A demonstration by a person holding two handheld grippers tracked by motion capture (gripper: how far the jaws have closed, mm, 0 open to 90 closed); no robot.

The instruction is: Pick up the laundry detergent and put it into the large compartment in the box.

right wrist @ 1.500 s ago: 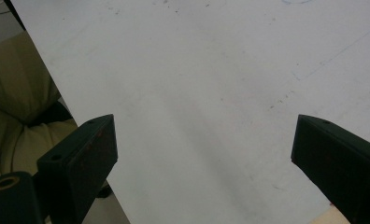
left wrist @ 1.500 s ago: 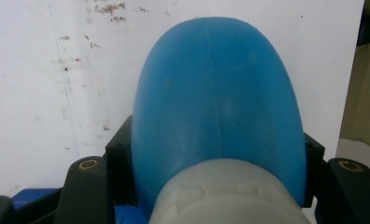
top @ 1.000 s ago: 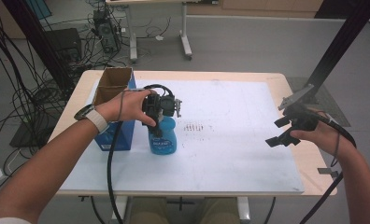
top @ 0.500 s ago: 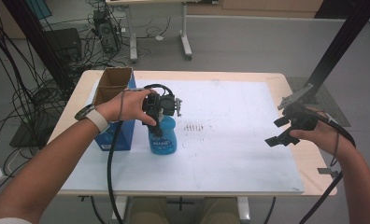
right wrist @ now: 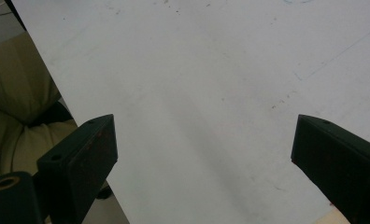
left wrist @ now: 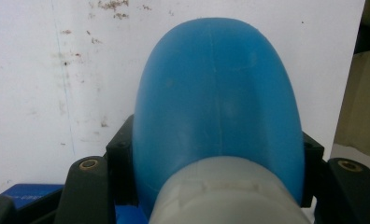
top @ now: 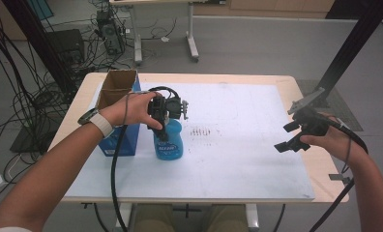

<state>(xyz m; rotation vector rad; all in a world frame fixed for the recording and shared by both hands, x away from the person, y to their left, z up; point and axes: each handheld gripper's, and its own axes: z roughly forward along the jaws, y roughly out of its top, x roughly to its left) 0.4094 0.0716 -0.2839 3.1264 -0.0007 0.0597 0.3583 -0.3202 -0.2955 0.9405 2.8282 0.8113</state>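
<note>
A blue plastic bottle (top: pixel 169 143) with a grey cap stands upright on the white sheet (top: pixel 238 145), left of centre. My left gripper (top: pixel 163 126) comes down on it from above and is shut on its neck. In the left gripper view the bottle (left wrist: pixel 218 107) bulges between the two black jaws, which press on both of its sides. Over the table's right edge my right gripper (top: pixel 290 137) hovers open with nothing in it. The right gripper view looks down at bare white sheet (right wrist: pixel 197 93) between the wide-apart fingers (right wrist: pixel 82 158).
An open cardboard-lined blue box (top: pixel 116 113) stands just left of the bottle, touching my left wrist. The wooden tabletop (top: pixel 320 159) shows around the sheet. A black pole (top: pixel 354 43) rises at the back right. Cables and desk legs lie on the floor beyond.
</note>
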